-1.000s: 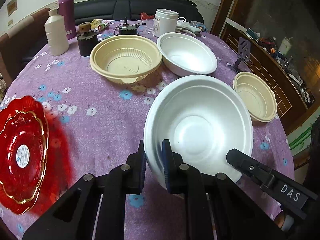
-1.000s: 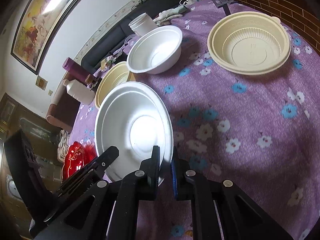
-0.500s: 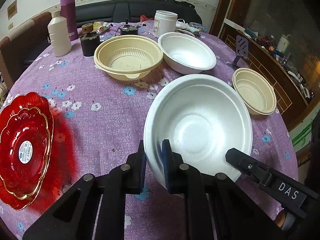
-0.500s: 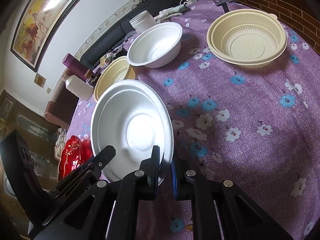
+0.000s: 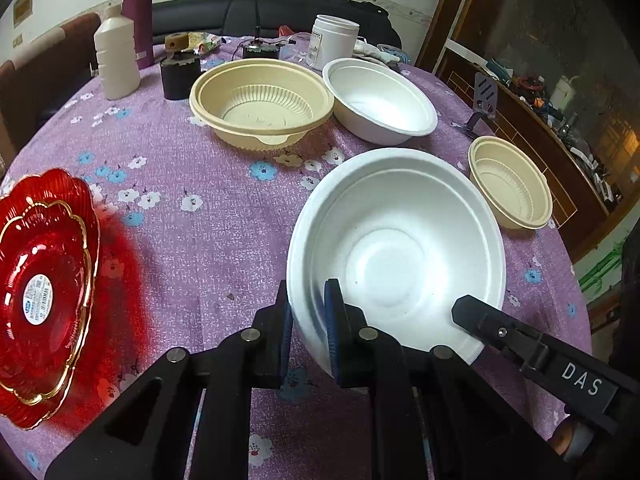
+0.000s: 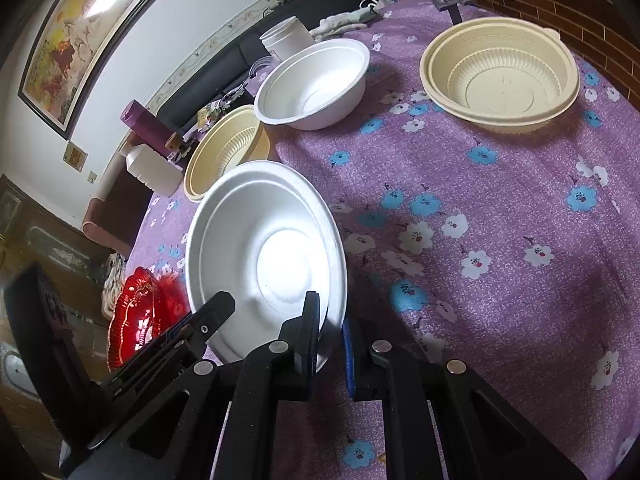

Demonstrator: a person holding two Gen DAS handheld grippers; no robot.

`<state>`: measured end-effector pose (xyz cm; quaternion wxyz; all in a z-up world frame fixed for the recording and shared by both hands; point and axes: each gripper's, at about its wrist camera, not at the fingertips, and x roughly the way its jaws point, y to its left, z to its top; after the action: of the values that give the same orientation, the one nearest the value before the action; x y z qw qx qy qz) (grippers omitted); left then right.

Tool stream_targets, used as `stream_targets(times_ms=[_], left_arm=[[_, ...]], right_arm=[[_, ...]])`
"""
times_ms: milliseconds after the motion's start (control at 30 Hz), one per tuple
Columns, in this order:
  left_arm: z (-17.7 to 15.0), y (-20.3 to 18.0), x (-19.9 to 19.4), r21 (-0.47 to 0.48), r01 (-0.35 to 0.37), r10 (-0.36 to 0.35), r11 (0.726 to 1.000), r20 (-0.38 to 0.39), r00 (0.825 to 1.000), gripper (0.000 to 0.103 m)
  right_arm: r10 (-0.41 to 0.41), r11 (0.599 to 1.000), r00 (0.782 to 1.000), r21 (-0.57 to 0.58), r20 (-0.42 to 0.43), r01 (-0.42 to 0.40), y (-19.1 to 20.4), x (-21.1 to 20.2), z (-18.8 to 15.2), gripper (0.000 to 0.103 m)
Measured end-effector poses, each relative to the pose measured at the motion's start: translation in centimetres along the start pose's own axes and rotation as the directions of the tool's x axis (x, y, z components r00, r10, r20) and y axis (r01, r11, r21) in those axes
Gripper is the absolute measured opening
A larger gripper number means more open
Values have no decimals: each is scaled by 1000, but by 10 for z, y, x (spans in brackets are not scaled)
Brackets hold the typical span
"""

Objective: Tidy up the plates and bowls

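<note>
A white foam bowl is held above the purple flowered tablecloth. My left gripper is shut on its near left rim. My right gripper is shut on its near right rim; the bowl also shows in the right wrist view. A second white foam bowl stands farther back, next to a large beige ribbed bowl. A smaller beige bowl stands at the right. Stacked red glass plates lie at the left edge.
At the table's far side stand a white bottle, a purple flask, a white jar, a dark small container and clutter. A phone stand is at the right. A black sofa is behind.
The held white bowl has risen and drawn back a little with both grippers; the table's objects look farther away. Both grips are unchanged.
</note>
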<state>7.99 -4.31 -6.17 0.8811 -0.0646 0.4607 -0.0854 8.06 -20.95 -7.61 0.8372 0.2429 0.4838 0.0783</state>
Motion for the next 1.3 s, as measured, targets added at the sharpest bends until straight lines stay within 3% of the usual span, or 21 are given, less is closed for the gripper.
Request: stream_targets(times_ms=[467, 1300], left_arm=[[1, 11, -2, -54, 54, -55, 997, -31, 998, 12], [-12, 4, -25, -29, -5, 6, 1000, 14, 1000, 12]], right_arm=[[41, 998, 998, 49, -41, -39, 2, -1, 1, 9], [102, 994, 994, 42, -27, -101, -4, -11, -10, 9]])
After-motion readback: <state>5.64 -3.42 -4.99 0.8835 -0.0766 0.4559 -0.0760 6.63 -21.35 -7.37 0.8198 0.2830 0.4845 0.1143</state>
